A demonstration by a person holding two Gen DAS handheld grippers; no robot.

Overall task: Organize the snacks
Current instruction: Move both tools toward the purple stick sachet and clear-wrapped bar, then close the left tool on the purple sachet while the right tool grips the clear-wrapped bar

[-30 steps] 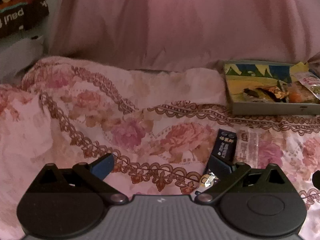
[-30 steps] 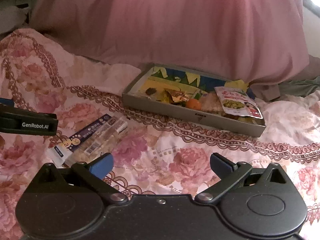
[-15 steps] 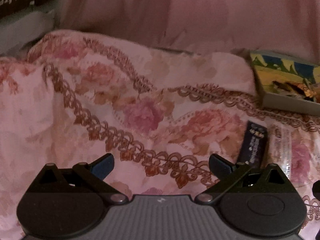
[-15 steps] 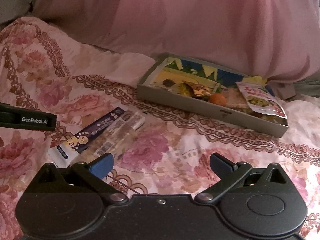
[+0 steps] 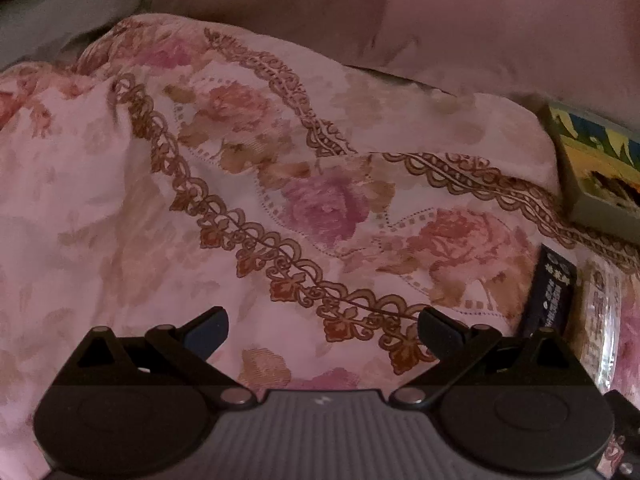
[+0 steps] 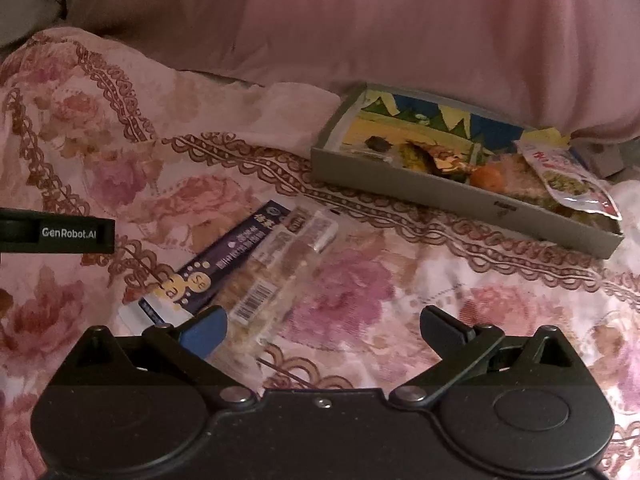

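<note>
Flowery bedspread holds two snack packs near a far snack tray. Both the left hand-held gripper and the right hand-held gripper are wide open, holding nothing.

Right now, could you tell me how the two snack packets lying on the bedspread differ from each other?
The dark blue packet is opaque, with printed text and a yellow-and-white end; the clear packet is see-through, showing brownish snack and a barcode label. The dark blue packet lies nearer the left gripper. Both are long, lie flat side by side, outside the tray.

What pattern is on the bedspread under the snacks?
Pink and red roses with brown scrolling borders on the pale bedspread, clearest in the left wrist view.
</note>
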